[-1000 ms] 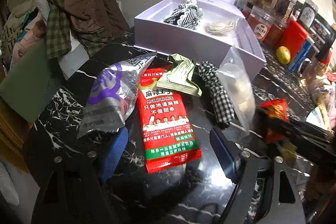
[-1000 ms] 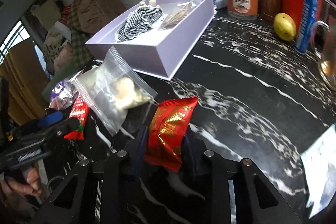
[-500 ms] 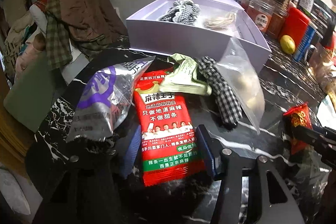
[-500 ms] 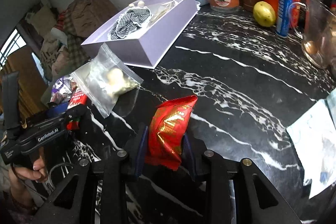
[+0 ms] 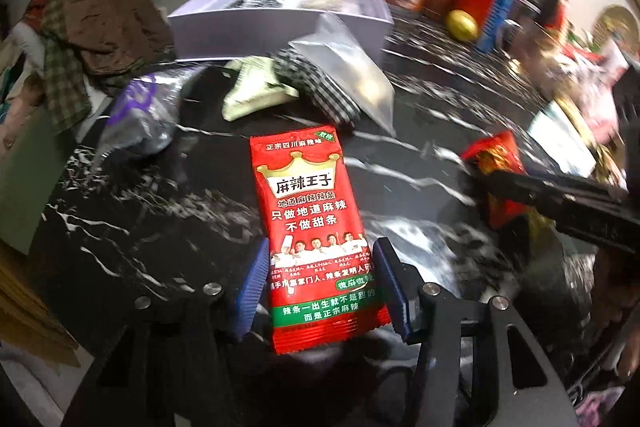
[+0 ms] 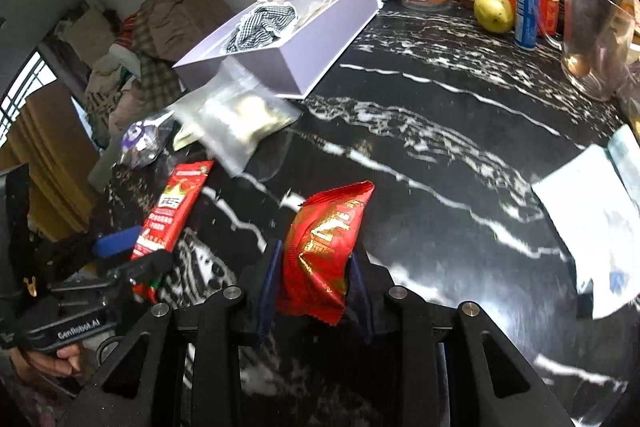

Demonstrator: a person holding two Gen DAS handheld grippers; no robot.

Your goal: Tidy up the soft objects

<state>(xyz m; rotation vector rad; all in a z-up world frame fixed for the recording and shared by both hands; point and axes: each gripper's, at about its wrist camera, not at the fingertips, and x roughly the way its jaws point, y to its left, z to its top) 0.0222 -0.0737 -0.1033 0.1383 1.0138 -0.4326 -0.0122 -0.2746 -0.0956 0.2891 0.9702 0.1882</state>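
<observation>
Item 1 — left gripper [image 5: 320, 281]: jaws part-way closed, blue pads pressed on either long edge of the flat red spicy-strip packet [image 5: 314, 223]. The packet's lower half sits between the pads; its upper half projects forward over the black marble counter [image 5: 132, 211].

Item 2 — right gripper [image 6: 314, 277]: jaws narrow, clamped on the smaller red-and-gold snack pouch [image 6: 324, 247], which stands up between them.

Item 3: lavender box [image 6: 320, 39], open, at the back of the counter, already holding a checked cloth piece [image 6: 260, 27]. Probable destination, well apart from both grippers.

Item 4, loose stock near the box front: clear zip bag [image 5: 352, 79], checked fabric roll [image 5: 316, 87], pale green sachet [image 5: 256, 95], silver-purple pouch [image 5: 140, 111].

Handling note: both packets are limp film, so keep the squeeze steady without crushing the contents. Carry each one level and high enough to clear the loose stock and the box wall, and let go only once it is over the box floor
</observation>
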